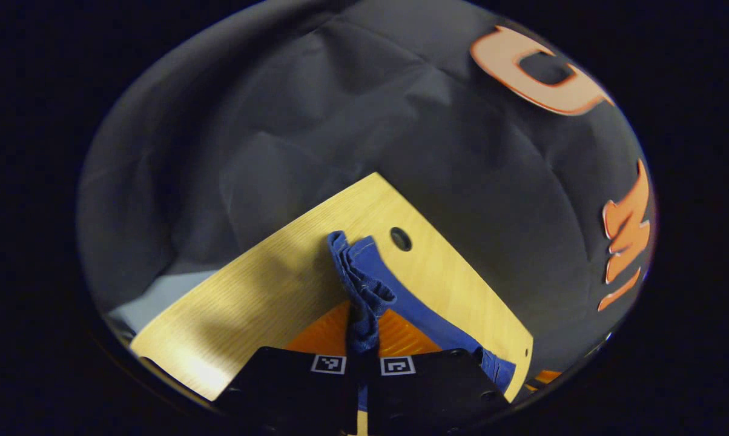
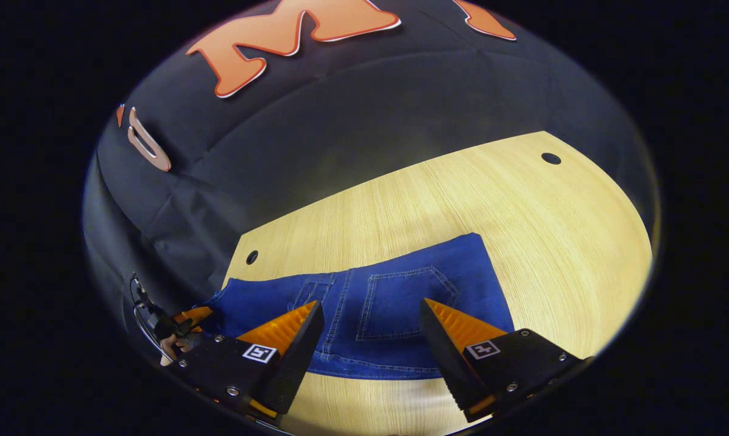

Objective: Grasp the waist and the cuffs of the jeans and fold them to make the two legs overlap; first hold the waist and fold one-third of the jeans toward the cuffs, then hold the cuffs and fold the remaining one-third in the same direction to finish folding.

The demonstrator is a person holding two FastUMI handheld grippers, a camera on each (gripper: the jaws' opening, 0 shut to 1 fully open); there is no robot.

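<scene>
Holding only a thin bunched edge of the jeans (image 1: 364,290), the left gripper (image 1: 362,363) looks the likelier source of trouble: its jaws are closed tight on a gathered ridge of denim, and if the cloth is heavier than that pinch can carry, the edge could slide out when it is lifted or swung, dropping the fold crooked. A second risk, as I judge it, is uneven timing, since the right gripper (image 2: 370,330) has its jaws spread wide with nothing between them, hovering just above the waist end; if one side moves while the other has no hold, the legs would twist instead of lying flat on each other. In the right gripper view the jeans (image 2: 395,303) lie flat on the light wooden table (image 2: 552,254), near its front, bright blue, a stitched back pocket (image 2: 401,303) and seam lines facing up, the fabric smooth with a clean hem. In the left gripper view the denim rises off the table (image 1: 267,290) in a rumpled strip toward the fingers.
</scene>
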